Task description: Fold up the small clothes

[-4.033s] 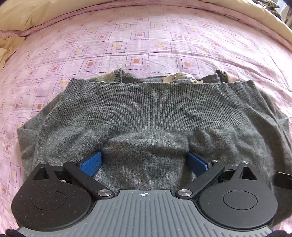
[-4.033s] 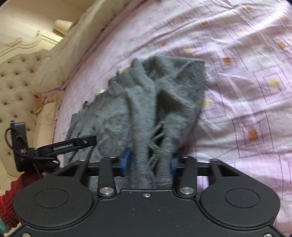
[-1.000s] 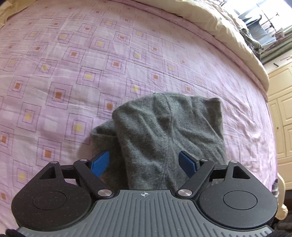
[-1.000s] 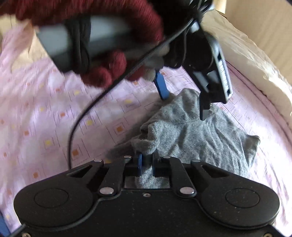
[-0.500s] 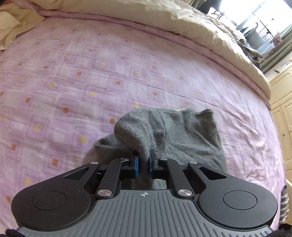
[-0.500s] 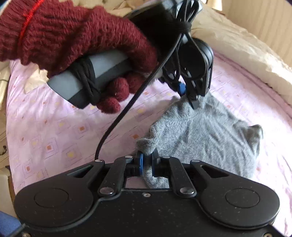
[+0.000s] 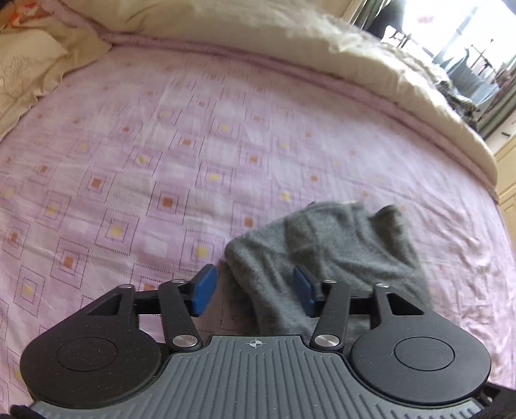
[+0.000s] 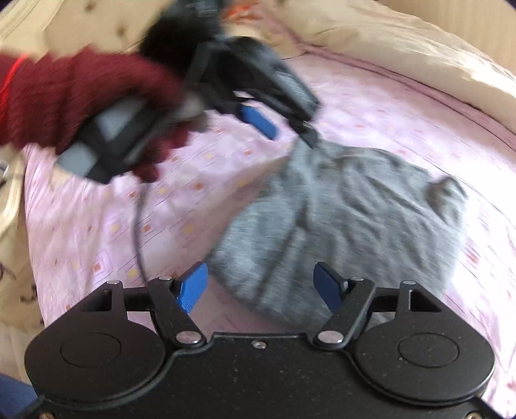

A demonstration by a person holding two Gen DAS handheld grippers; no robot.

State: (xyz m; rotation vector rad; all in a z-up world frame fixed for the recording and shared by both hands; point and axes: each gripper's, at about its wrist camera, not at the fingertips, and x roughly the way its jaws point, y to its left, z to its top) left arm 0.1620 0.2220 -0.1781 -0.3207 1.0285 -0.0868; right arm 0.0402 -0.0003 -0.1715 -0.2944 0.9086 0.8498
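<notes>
A small grey knitted garment (image 7: 325,254) lies folded into a compact bundle on the pink patterned bedsheet (image 7: 161,161). My left gripper (image 7: 254,290) is open just above the bundle's near left corner, blue pads apart, gripping nothing. In the right wrist view the same grey garment (image 8: 348,219) lies flat ahead. My right gripper (image 8: 261,287) is open over its near edge, holding nothing. The left gripper (image 8: 283,125) shows blurred at the garment's far corner, held by a hand in a dark red knitted glove (image 8: 80,96).
A cream duvet (image 7: 290,42) is bunched along the far side of the bed, and a pillow (image 7: 29,71) lies at the left. A cream tufted headboard (image 8: 96,22) stands behind the gloved hand. A black cable (image 8: 138,225) hangs from the left gripper.
Half a second ago both grippers were shut on the garment's edge. Both have opened and let it go; the bundle now rests on the sheet. Both views are motion-blurred.
</notes>
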